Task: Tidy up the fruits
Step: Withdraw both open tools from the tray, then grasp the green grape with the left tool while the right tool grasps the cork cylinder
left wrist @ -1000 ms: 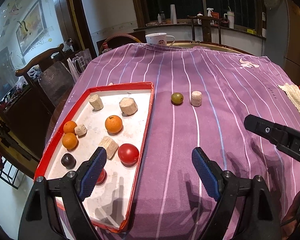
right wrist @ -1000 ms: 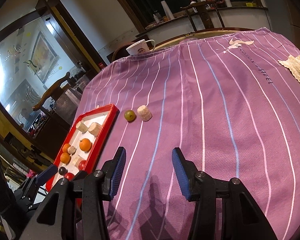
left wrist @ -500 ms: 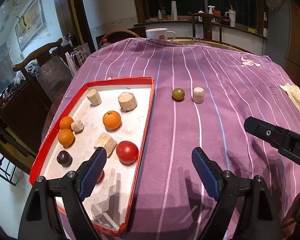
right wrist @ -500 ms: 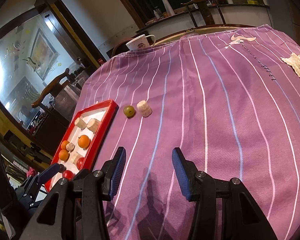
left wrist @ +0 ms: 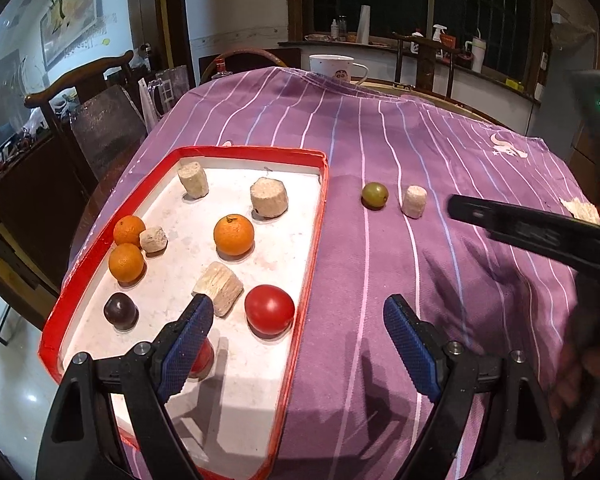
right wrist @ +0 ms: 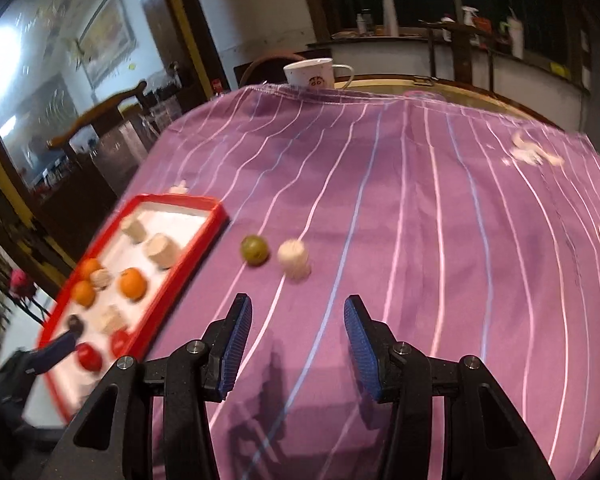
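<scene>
A red-rimmed white tray (left wrist: 318,216) lies on the purple striped cloth and holds three oranges (left wrist: 234,235), a red tomato (left wrist: 269,309), a dark plum (left wrist: 120,311), another red fruit half hidden behind my left finger, and several pale cork-like chunks (left wrist: 269,197). A green fruit (left wrist: 375,195) and one pale chunk (left wrist: 414,201) lie on the cloth right of the tray; both show in the right wrist view, the fruit (right wrist: 254,249) and the chunk (right wrist: 295,259). My left gripper (left wrist: 298,322) is open over the tray's right rim. My right gripper (right wrist: 296,330) is open, just short of the green fruit.
A white mug (left wrist: 334,68) stands at the far table edge. A wooden chair (left wrist: 84,92) stands to the left of the table. A beige mat (left wrist: 584,212) lies at the right edge. The tray also shows blurred in the right wrist view (right wrist: 216,216).
My right gripper has swung forward and left toward the green fruit and pale chunk, which now look nearer; its view is blurred. My left gripper has edged slightly forward over the tray.
</scene>
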A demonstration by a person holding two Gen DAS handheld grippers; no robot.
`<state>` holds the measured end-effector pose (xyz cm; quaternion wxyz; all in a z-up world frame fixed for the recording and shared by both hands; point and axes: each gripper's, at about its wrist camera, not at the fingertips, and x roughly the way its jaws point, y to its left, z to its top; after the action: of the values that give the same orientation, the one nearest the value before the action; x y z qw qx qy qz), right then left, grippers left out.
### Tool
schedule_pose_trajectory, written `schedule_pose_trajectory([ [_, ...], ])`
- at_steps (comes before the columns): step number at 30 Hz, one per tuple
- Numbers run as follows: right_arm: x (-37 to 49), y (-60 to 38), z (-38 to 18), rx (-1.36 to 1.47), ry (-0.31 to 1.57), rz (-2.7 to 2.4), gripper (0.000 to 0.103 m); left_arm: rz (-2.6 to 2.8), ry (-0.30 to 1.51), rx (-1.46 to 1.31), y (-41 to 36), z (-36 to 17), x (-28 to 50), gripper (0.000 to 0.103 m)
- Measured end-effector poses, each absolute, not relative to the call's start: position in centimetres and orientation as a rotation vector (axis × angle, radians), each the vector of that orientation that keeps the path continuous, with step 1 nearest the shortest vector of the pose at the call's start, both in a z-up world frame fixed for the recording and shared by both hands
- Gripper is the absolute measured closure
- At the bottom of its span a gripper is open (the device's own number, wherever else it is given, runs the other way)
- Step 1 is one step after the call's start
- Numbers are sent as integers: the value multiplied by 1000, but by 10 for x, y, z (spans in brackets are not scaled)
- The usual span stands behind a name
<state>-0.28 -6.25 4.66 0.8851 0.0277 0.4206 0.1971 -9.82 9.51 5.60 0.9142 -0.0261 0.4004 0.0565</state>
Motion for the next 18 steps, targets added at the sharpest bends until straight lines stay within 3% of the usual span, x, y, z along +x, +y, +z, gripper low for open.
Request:
schedule_pose_trajectory([
  [13,48,-21,14,-97,890,428,53,77,852,-75,96,49,-85,16],
  [15,52,-19,12,-89,902,442,71,59,853,-74,94,52,-82,16],
  [18,54,-25,11,-67,910,450,77,22,855,-77,91,56,-73,16],
])
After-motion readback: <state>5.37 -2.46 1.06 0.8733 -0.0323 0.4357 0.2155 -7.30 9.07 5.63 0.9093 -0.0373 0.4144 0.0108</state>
